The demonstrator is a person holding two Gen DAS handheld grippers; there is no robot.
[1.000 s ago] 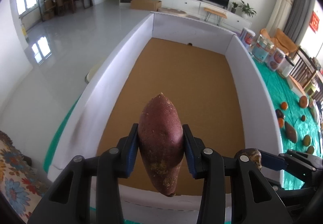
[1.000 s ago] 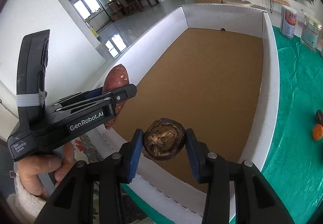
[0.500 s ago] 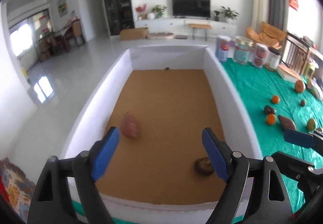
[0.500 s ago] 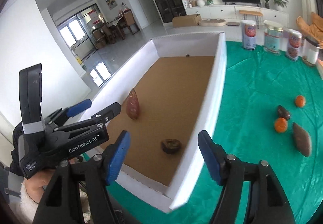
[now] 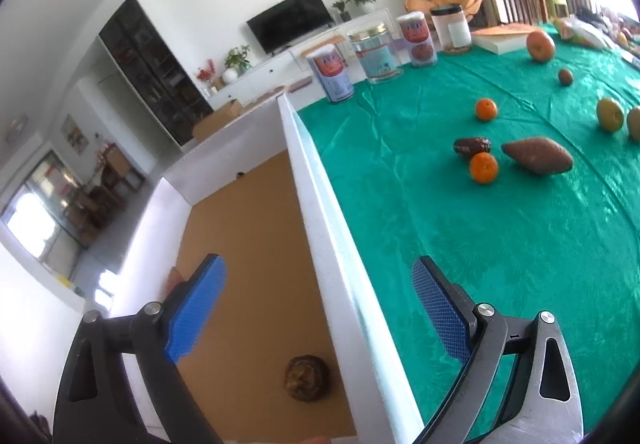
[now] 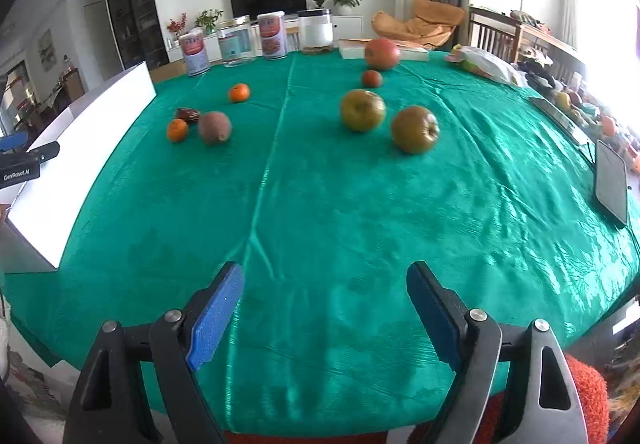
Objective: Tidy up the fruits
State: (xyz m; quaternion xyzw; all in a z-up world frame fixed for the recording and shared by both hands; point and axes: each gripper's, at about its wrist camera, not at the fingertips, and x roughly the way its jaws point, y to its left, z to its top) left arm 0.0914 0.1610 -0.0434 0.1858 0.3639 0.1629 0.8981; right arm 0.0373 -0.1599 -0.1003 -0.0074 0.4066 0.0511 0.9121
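My left gripper (image 5: 320,308) straddles the right wall of the white box (image 5: 320,203), its jaws opening with nothing held. A brown round fruit (image 5: 306,377) lies on the box's brown floor; a sweet potato (image 5: 173,278) peeks out behind the left finger. My right gripper (image 6: 324,308) hovers over the green cloth, jaws opening and empty. Further out on the cloth lie two oranges (image 6: 177,130) (image 6: 239,92), a dark fruit (image 6: 188,114), a sweet potato (image 6: 215,127), two green-brown apples (image 6: 362,110) (image 6: 414,129), a small red fruit (image 6: 372,78) and a big red one (image 6: 382,53).
Several cans and jars (image 6: 256,37) line the table's far edge beside a flat box (image 6: 400,51). A plastic bag (image 6: 484,63) and a tablet (image 6: 610,179) lie at the right. The left gripper's tip (image 6: 24,159) shows at the right wrist view's left edge.
Both grippers let go: the sweet potato and the brown fruit dropped into the box. Both then swung right, the right one out over the green cloth.
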